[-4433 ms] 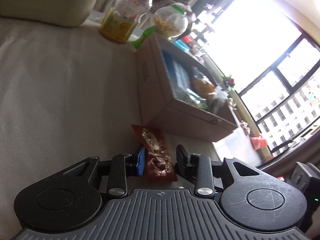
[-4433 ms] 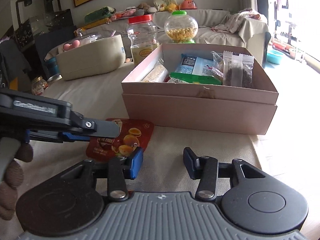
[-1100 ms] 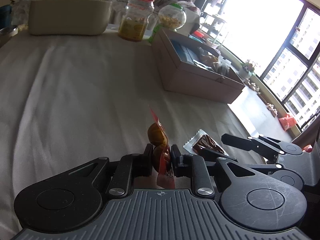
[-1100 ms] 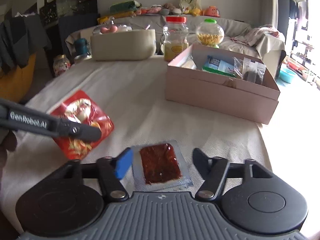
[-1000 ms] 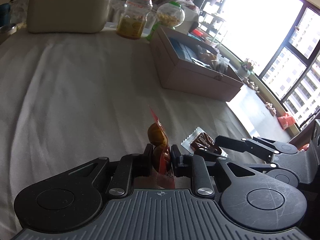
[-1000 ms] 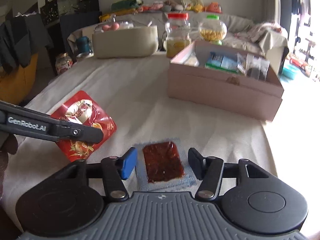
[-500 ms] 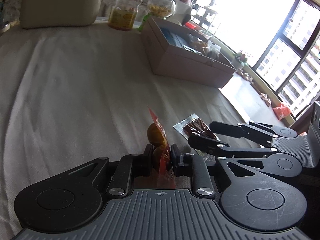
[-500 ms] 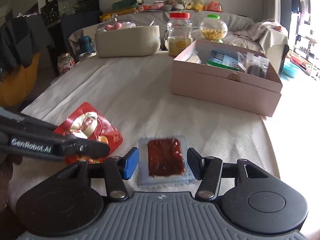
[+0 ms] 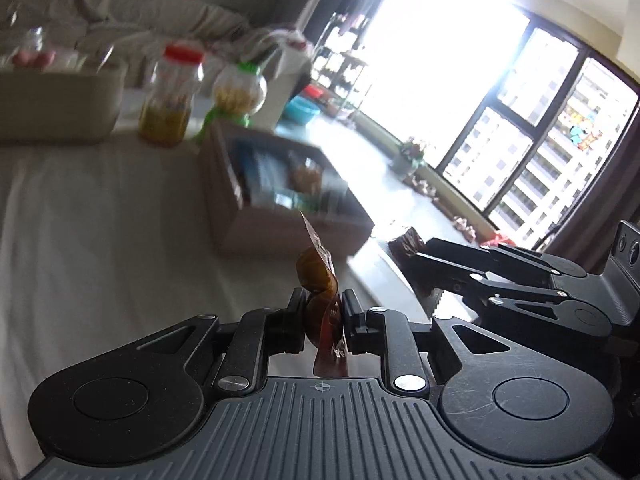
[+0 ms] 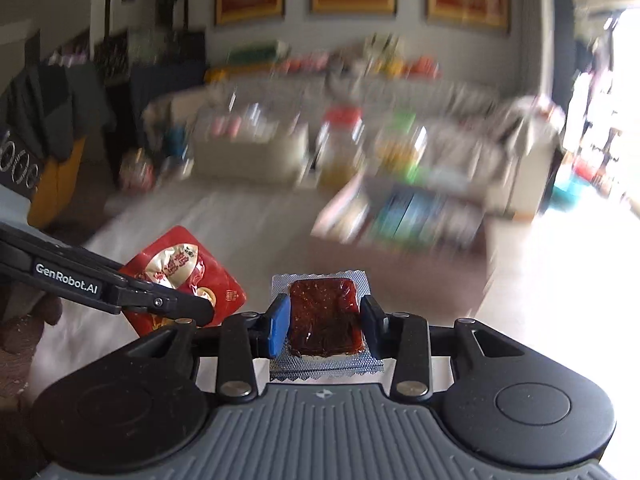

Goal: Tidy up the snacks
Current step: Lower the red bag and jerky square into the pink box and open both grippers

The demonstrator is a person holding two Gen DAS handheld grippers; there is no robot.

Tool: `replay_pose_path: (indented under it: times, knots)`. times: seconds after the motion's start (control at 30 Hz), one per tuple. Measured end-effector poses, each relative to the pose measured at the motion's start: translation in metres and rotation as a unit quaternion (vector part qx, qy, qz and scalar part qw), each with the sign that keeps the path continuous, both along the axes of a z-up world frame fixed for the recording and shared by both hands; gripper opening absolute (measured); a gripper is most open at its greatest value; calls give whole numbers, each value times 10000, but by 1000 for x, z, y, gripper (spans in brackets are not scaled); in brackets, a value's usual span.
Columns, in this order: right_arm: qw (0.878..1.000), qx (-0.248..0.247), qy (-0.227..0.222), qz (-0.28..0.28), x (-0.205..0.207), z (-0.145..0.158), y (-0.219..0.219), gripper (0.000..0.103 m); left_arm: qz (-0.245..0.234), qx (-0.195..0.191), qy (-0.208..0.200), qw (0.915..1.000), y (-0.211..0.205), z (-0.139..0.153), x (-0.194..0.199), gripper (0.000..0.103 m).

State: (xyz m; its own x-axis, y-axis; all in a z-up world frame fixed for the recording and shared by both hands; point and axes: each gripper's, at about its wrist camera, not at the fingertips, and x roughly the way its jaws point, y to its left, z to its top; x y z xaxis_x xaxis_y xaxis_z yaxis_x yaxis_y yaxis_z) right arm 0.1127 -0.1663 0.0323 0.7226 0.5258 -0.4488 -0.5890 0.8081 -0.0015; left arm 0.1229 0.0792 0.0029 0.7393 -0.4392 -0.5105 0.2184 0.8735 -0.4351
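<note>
left gripper (image 9: 322,314) clamping red snack pouch (image 10: 182,270), off the cloth | right gripper (image 10: 325,320) closing on clear-wrapped dark red snack (image 10: 322,316), pads touching | white tablecloth (image 9: 100,216) lying beneath | cardboard snack box (image 9: 276,196) sitting beyond | sofa (image 9: 120,20), window (image 9: 520,120) standing behind, blurred

Surface (image 9: 100,216) has a pale cloth cover. On it: open cardboard box (image 9: 256,224) with packets inside, red-lidded jar (image 9: 170,96), round green-topped jar (image 9: 239,90) just behind the box, beige tub (image 9: 56,108) at far left. Background blurred.
</note>
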Motion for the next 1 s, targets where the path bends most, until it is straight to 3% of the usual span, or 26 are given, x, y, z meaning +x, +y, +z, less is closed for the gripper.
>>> replay_pose_path:
  times: [0.13,0.2,0.33,0.43,0.57,0.8,0.9,1.0]
  knots:
    - [9974,144,-573,-415,46,56,-6,38,159,147,-533,9983,-7,46,73,23]
    - [9958,162,-626,-645,77,71,-7,38,209,-174,-505,9984,-9,51,115,23]
    - [9943,228,-399,-959,127,73,-7,38,223,-1191,243,9923,-5,13,195,24]
    - [9936,244,-27,-1104,156,63,-5,38,399,-1044,838,9902,-2,-30,228,29]
    - [9928,115,330,-1146,185,42,8,38,458,-942,675,9922,11,-42,218,31]
    - [9874,333,962,-1209,232,6,50,38,778,90,-66,9969,23,-12,149,31]
    - [9813,419,1284,-1374,249,-7,59,48,867,407,-170,9953,30,-6,123,31]
    - [9803,478,1342,-1365,239,-9,60,48,904,432,-199,9948,35,-6,101,31]
